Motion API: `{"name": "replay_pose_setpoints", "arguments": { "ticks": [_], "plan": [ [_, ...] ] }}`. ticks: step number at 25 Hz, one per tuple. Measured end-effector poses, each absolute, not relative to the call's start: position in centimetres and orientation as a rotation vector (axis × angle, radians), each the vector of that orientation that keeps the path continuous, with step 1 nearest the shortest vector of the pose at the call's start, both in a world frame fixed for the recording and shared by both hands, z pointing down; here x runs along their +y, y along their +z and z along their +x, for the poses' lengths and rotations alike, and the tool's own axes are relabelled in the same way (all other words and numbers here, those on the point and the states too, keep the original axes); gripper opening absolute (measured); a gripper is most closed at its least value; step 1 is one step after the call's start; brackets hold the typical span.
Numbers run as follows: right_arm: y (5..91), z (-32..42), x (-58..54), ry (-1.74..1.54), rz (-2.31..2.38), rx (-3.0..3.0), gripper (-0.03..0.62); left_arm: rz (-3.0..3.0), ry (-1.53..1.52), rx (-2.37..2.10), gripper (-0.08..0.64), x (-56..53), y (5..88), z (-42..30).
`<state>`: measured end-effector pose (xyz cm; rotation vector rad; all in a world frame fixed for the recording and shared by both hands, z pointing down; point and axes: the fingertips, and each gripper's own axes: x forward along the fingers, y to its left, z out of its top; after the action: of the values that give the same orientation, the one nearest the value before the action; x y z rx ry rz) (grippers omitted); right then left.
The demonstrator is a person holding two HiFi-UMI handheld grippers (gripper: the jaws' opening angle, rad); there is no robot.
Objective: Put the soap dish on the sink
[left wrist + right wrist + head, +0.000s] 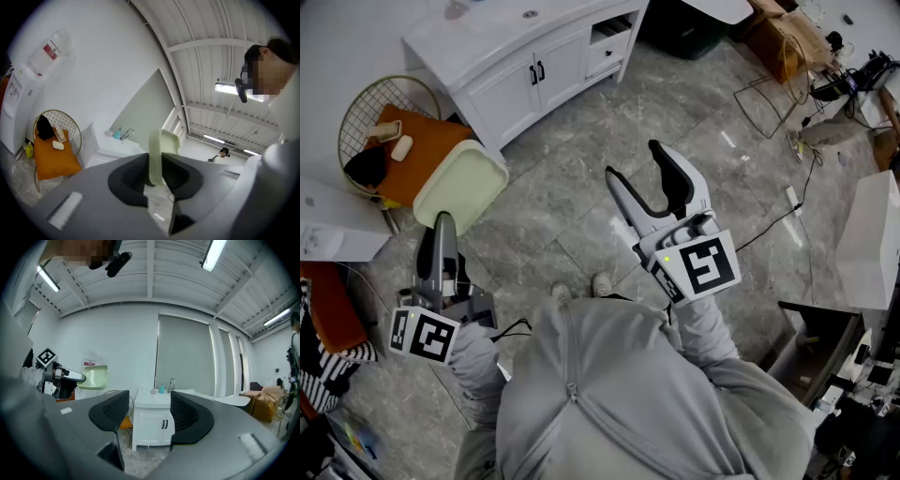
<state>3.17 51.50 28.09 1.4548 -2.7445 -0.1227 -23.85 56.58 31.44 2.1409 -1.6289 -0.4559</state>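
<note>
The person is holding the left gripper (442, 225) clamped on the edge of the pale green soap dish (461, 183). The dish is hanging in the air at about ten o'clock from them, near the wire chair (366, 103) with its orange cushion (427, 141). The white sink cabinet (516, 52) is standing at eleven o'clock, well apart from the dish. The right gripper (635, 161) is pointing toward twelve, its jaws spread wide with nothing between them.

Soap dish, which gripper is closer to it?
Left. The left gripper is shut on the soap dish; the right gripper hangs open and empty, well to its right.
</note>
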Motion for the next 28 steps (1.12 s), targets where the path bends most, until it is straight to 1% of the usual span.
{"name": "replay_pose_setpoints", "arguments": {
  "ticks": [10, 18, 28],
  "plan": [
    [28.2, 3.0, 51.4, -0.115, 1.453, -2.747, 0.279, 2.143, -0.45, -1.63, 0.13, 56.6, 31.5, -24.0],
    [27.9, 3.3, 51.2, -0.015, 1.492, -2.832, 0.279, 2.146, -0.444, -1.612, 0.13, 56.2, 32.2, -24.1],
    [28.3, 1.5, 50.1, 0.026, 1.569, -2.772, 0.279, 2.162, -0.447, -1.539, 0.13, 54.1, 33.0, -26.2]
  ]
}}
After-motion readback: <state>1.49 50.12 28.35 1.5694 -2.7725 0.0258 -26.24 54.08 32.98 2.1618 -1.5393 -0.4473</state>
